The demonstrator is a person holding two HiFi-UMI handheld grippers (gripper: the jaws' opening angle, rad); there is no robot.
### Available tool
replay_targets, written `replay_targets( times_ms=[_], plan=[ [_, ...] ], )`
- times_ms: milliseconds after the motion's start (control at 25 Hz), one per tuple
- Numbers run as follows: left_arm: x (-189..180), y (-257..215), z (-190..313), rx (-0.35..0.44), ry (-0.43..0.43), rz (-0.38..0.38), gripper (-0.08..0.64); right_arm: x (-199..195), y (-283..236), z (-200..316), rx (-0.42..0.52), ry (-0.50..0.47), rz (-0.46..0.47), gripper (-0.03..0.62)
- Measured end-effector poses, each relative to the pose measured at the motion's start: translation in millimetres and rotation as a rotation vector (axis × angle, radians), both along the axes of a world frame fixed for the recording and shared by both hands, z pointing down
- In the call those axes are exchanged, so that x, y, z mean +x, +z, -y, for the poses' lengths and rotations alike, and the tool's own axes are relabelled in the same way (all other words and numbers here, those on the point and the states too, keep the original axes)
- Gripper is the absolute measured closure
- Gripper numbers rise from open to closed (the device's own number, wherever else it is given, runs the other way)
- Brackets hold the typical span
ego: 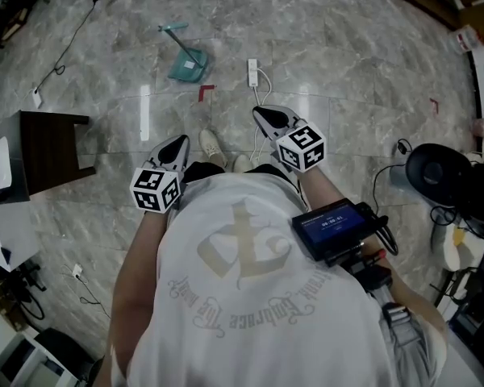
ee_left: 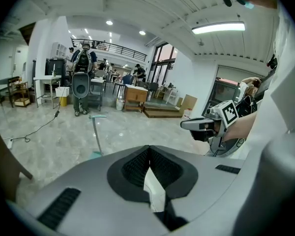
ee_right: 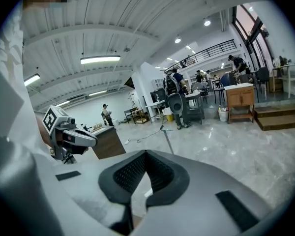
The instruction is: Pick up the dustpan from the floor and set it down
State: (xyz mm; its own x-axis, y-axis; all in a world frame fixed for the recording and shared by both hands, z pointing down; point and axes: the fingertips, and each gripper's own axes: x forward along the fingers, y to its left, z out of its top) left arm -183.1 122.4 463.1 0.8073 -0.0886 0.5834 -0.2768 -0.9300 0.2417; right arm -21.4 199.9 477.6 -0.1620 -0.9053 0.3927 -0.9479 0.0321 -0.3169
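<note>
The teal dustpan [ego: 185,59] stands on the marble floor ahead of me, its long handle tilted to the upper left. In the left gripper view its handle [ee_left: 95,132] rises beyond the jaws; in the right gripper view the same dustpan handle [ee_right: 166,137] shows far off. Both grippers are held close to my body, well short of the dustpan. The left gripper [ego: 177,142] [ee_left: 148,149] is shut with nothing in it. The right gripper [ego: 263,114] [ee_right: 145,154] is shut and empty too. Each gripper view also shows the other gripper from the side.
A white power strip [ego: 252,72] with its cable and a red tape mark [ego: 206,93] lie right of the dustpan. A dark wooden table [ego: 44,151] stands at the left, black equipment [ego: 436,172] at the right. My shoes [ego: 212,145] are between the grippers. People stand far off [ee_left: 81,77].
</note>
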Motion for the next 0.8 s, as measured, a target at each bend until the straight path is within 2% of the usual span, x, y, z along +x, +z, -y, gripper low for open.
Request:
replay_targets(
  times_ms=[200, 400, 560, 800],
  plan=[
    [2.5, 6.2, 10.0, -0.023, 0.012, 0.005, 0.548, -4.4, 5.7, 13.1, -0.021, -0.004, 0.009, 0.576],
    [24.1, 13.6, 21.9, -0.044, 0.056, -0.003, 0.548, 2.8, 9.9, 17.2, -0.049, 0.022, 0.008, 0.575],
    [54.3, 16.1, 36.3, -0.057, 0.106, -0.018, 0.548, 21.9, 16.6, 19.6, -0.082, 0.062, 0.01, 0.575],
    [83.1, 26.2, 73.5, -0.077, 0.133, -0.019, 0.548, 50.2, 21.4, 51.6, -0.095, 0.096, 0.002, 0.575]
  ],
)
